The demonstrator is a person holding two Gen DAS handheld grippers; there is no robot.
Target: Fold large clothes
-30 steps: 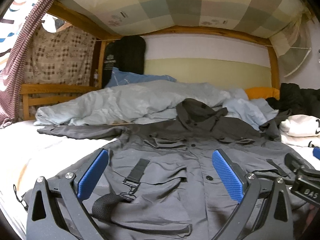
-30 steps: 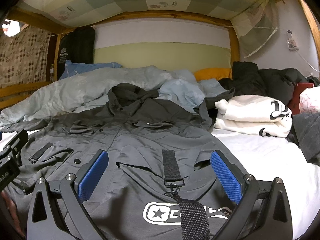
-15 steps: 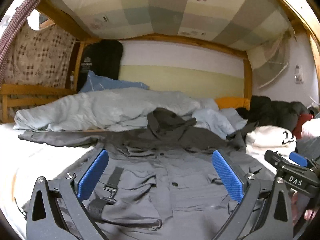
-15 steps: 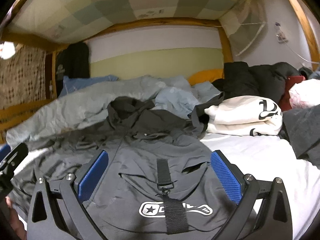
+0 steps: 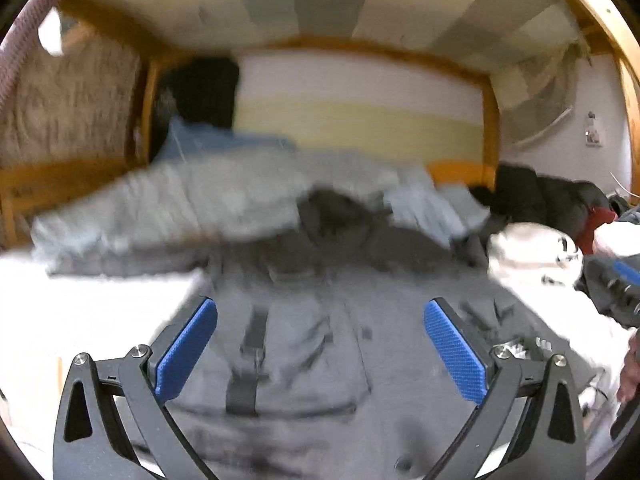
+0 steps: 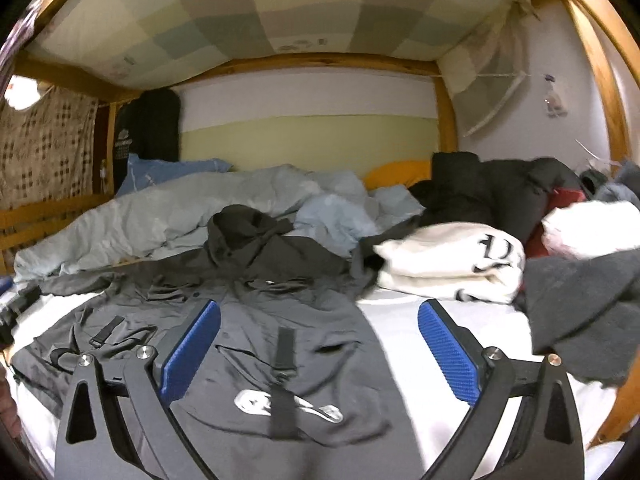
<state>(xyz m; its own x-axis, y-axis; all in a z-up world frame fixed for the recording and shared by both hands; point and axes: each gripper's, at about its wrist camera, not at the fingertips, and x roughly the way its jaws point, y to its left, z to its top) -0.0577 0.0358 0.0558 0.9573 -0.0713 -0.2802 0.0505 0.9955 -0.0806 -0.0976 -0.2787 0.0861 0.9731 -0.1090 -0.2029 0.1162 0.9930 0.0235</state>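
A large dark grey jacket [image 6: 256, 312] lies spread front-up on the white bed sheet [image 6: 404, 320], hood toward the far wall, with black straps and a white logo near its hem. It also shows, blurred, in the left wrist view [image 5: 304, 344]. My left gripper [image 5: 320, 344] is open and empty above the jacket's lower left part. My right gripper [image 6: 320, 344] is open and empty above the jacket's lower right edge. The right gripper's body shows at the right edge of the left wrist view [image 5: 616, 288].
A rumpled pale blue duvet [image 6: 180, 216] lies behind the jacket. A folded white garment [image 6: 452, 264], dark clothes [image 6: 492, 196] and a dark grey cloth [image 6: 584, 304] pile at the right. Wooden bunk frame [image 6: 448, 116] and upper bunk overhead.
Both grippers have pulled back and swung right, so the jacket sits lower and further left in each view. The left wrist view is now motion-blurred. Both stay open.
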